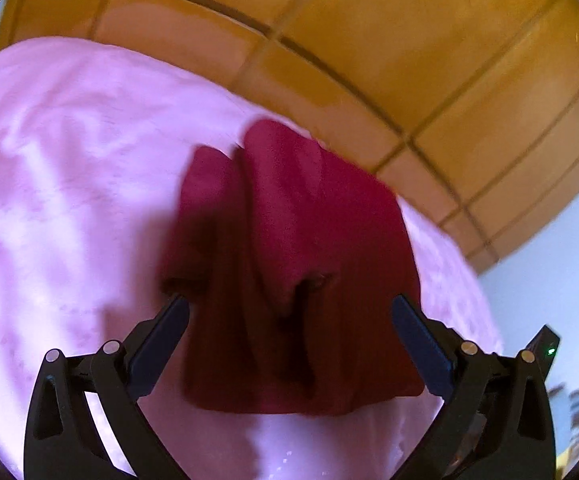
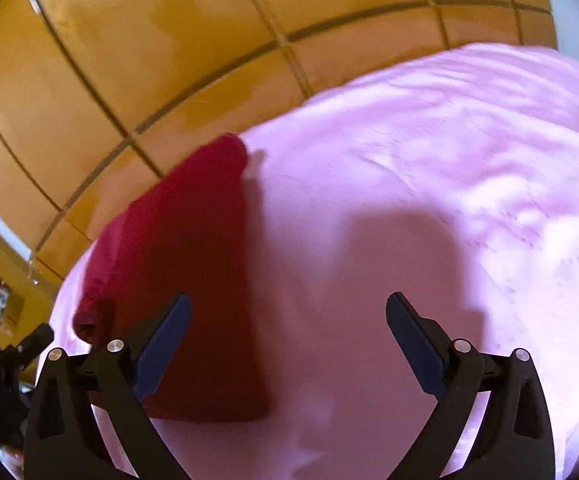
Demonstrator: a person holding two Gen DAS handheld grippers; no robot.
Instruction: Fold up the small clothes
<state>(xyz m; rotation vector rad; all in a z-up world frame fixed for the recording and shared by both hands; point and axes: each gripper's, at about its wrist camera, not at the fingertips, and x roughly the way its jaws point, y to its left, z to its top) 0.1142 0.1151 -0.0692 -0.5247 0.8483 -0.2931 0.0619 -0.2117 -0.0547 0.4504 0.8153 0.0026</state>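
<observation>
Garment: dark red cloth, folded over on itself, lying on pink bedsheet near the sheet's edge, with orange tiled floor past that edge. Frames are motion-blurred, so fold detail is soft.

Left gripper: jaws spread wide, cloth sits between and ahead of the blue fingertips. Left tip is right at the cloth's edge, contact unclear; right tip shows no contact. Nothing clamped.

Right gripper: jaws at full spread, nothing between them but bare sheet. Same cloth lies on its left, partly behind the left finger, stretching forward toward the sheet edge. Not gripped.

Left gripper's black body shows at the far left edge of the right wrist view, just beside the cloth.
</observation>
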